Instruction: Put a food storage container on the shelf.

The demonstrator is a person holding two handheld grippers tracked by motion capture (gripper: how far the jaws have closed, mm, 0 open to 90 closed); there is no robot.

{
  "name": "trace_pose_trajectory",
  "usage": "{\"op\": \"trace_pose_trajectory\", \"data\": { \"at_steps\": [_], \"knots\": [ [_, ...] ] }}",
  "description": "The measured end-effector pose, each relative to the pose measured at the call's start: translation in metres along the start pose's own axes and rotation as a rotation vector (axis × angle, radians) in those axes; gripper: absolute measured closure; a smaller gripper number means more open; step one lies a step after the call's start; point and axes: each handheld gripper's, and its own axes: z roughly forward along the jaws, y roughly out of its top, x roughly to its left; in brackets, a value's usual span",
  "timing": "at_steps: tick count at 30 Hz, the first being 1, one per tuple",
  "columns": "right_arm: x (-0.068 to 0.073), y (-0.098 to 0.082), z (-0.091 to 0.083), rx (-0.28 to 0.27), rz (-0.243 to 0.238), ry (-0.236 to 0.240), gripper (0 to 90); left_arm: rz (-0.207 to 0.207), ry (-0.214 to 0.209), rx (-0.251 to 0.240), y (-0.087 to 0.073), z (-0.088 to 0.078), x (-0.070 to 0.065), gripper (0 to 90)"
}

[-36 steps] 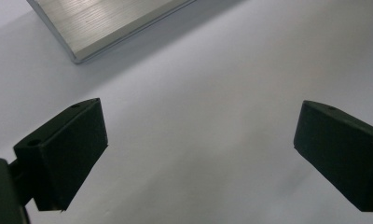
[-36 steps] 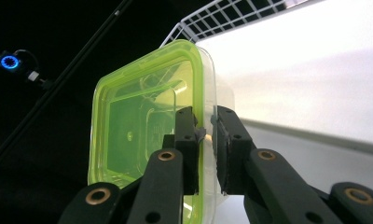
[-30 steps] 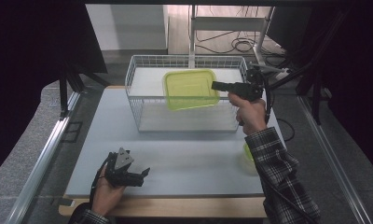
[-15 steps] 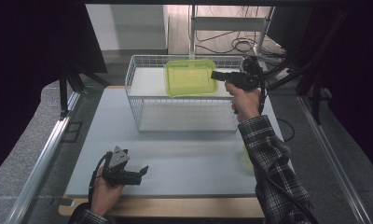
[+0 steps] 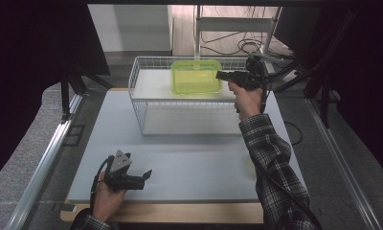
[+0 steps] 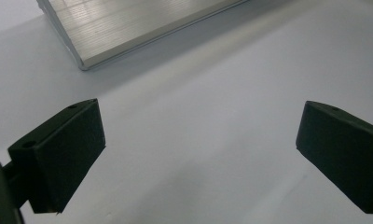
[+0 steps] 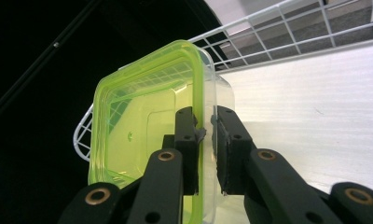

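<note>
A clear yellow-green plastic container (image 5: 196,76) hangs over the white wire basket (image 5: 144,91) at the back of the table, tipped up on its side. My right gripper (image 5: 220,75) is shut on its right rim. In the right gripper view the two black pads (image 7: 188,140) pinch the rim of the container (image 7: 142,126) between them, with the basket's wire wall (image 7: 268,32) behind. My left gripper (image 5: 146,174) rests low at the front left of the table, held by a hand. Its jaws stand wide open over the bare table top (image 6: 198,140).
The basket has a white floor (image 7: 315,107) and stands on a pale grey table mat (image 5: 189,158). A metal rail (image 5: 50,148) runs along the table's left side and another (image 5: 343,163) along the right. Cables and a stand lie beyond the basket.
My right gripper has carried the container left and farther back over the basket, and the container has tipped more upright. The left gripper has stayed where it was.
</note>
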Motion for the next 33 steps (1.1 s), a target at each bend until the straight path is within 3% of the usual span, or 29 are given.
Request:
{"op": "trace_pose_trajectory", "data": {
  "at_steps": [8, 11, 18, 21, 28, 29, 33],
  "knots": [
    [-0.002, -0.001, 0.003, -0.006, -0.003, -0.024, 78.7, 0.002, -0.003, 0.003, 0.000, 0.001, 0.000, 0.8],
    [-0.001, 0.000, 0.005, 0.000, -0.030, -0.059, 76.4, 0.003, -0.004, 0.004, 0.000, 0.001, 0.000, 0.8],
    [-0.001, 0.003, 0.010, 0.006, -0.065, -0.095, 73.0, 0.004, -0.007, 0.009, -0.001, 0.001, 0.000, 0.8],
    [-0.001, 0.004, 0.013, 0.020, -0.109, -0.135, 69.9, 0.001, -0.006, 0.009, -0.001, 0.001, 0.001, 0.8],
    [-0.002, 0.005, 0.016, 0.032, -0.134, -0.143, 65.5, 0.004, -0.004, 0.013, -0.001, 0.001, 0.000, 0.8],
    [-0.003, 0.006, 0.016, 0.030, -0.140, -0.150, 60.8, 0.004, -0.005, 0.013, -0.001, 0.001, 0.000, 0.7],
    [-0.002, 0.007, 0.014, 0.033, -0.157, -0.153, 57.2, 0.001, -0.005, 0.012, -0.001, 0.000, 0.001, 0.7]
  ]
}}
